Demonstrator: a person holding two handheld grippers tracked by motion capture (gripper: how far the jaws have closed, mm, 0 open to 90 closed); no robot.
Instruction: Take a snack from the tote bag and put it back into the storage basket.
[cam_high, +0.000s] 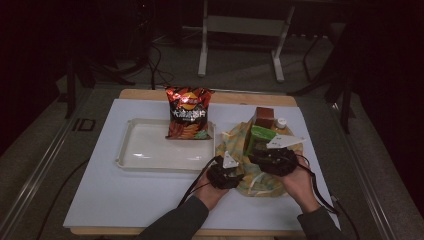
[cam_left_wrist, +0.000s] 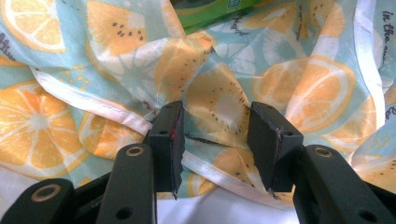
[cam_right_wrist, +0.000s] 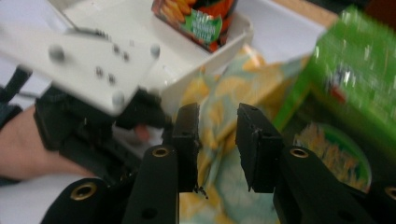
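Dark room, grey carpet floor (cam_high: 240, 75) lit dimly. Beyond the table (cam_high: 125, 195), a white metal frame (cam_high: 240, 30) on two legs, with black cables (cam_high: 155, 65) trailing beside it.

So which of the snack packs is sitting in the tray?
The red chip bag. It stands upright at the far right end of the white tray, while the green pack and brown box sit on the fruit-print cloth.
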